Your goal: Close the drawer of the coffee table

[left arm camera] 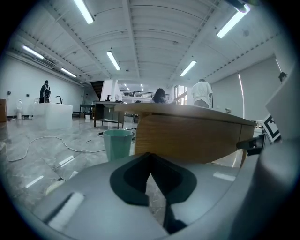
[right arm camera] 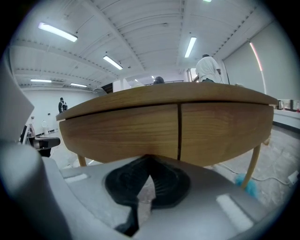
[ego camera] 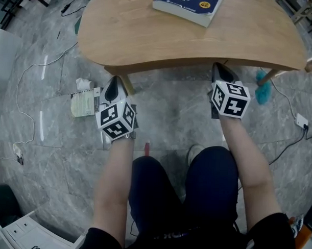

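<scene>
1. Left gripper point(left arm camera: 150, 157) has its jaws pressed together with nothing between them. It sits low, just short of the front edge of the coffee table point(ego camera: 148, 39), beside a table leg point(ego camera: 128, 83).
2. The right gripper point(right arm camera: 149, 158) is likewise closed and empty. In the head view its tip reaches under the table's front edge; whether it touches the wood I cannot tell.
3. In the right gripper view the table's curved wooden front shows one drawer front point(right arm camera: 122, 129) left of a narrow vertical seam and a second drawer front point(right arm camera: 220, 124) right of it. Both lie flush with each other, pushed fully in (from the head view the tabletop's edge covers them entirely).
4. A blue book point(ego camera: 188, 6) lies on the tabletop at its far side.
5. On the grey marble floor point(ego camera: 166, 111), some papers point(ego camera: 84, 101) lie just left of the left gripper. A teal fluffy thing point(ego camera: 263, 89) sits by the table's right leg, and white cables point(ego camera: 29, 86) trail at both sides.
6. A teal bin point(left arm camera: 117, 143) stands beyond the table's left end in the left gripper view.
7. The person's knees point(ego camera: 205, 174), in dark trousers, show between the two forearms.
</scene>
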Demonstrator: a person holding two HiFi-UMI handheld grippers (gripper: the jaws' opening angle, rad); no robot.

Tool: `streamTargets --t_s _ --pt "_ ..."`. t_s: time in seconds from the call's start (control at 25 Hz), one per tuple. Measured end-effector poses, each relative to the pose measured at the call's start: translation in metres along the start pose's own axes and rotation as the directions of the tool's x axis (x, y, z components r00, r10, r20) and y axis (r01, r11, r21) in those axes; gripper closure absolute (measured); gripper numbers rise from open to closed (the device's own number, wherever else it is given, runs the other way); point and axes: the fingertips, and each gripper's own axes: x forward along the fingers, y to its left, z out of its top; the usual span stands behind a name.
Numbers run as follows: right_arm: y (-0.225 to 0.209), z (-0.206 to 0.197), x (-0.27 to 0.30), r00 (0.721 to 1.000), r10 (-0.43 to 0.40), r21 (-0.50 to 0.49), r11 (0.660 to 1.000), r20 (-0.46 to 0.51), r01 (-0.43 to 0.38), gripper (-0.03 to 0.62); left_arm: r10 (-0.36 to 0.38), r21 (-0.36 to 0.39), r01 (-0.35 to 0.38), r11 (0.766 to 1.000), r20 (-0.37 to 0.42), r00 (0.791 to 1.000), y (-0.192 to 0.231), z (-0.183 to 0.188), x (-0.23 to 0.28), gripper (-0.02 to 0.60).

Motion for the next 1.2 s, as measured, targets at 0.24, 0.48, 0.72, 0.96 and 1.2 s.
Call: streamTargets --t_s 0.24,0.48,0.72,0.96,1.2 --pt "0.025 -0.001 -0.004 0.996 0.077 -0.057 0.995 -0.045 -0.079 0.592 -0.002 0.015 0.003 1.0 -0.051 0.999 -0.005 0.0 -0.011 0.577" --pt "0.042 0.02 -0.035 0.979 0.124 -0.058 0.989 -0.164 -0.135 0.592 -0.008 0.008 0.01 1.0 -0.162 0.987 -0.021 0.027 -0.038 0.577" --pt "0.051 0.086 -0.096 0.96 0.144 -0.079 0.983 -0.242 -0.168 0.592 -0.02 -0.013 0.017 1.0 -0.265 0.964 -0.055 0.087 -0.087 0.577" --pt "0.058 0.182 -0.176 0.933 0.18 -0.088 0.972 -0.313 -0.217 0.592 -0.035 -0.035 0.024 0.999 -0.373 0.927 -0.102 0.18 -0.16 0.577" --pt "0.078 0.274 -0.252 0.907 0.229 -0.109 0.953 -0.354 -0.283 0.592 -0.066 -0.036 0.056 0.998 -0.428 0.901 -0.134 0.279 -0.227 0.577"
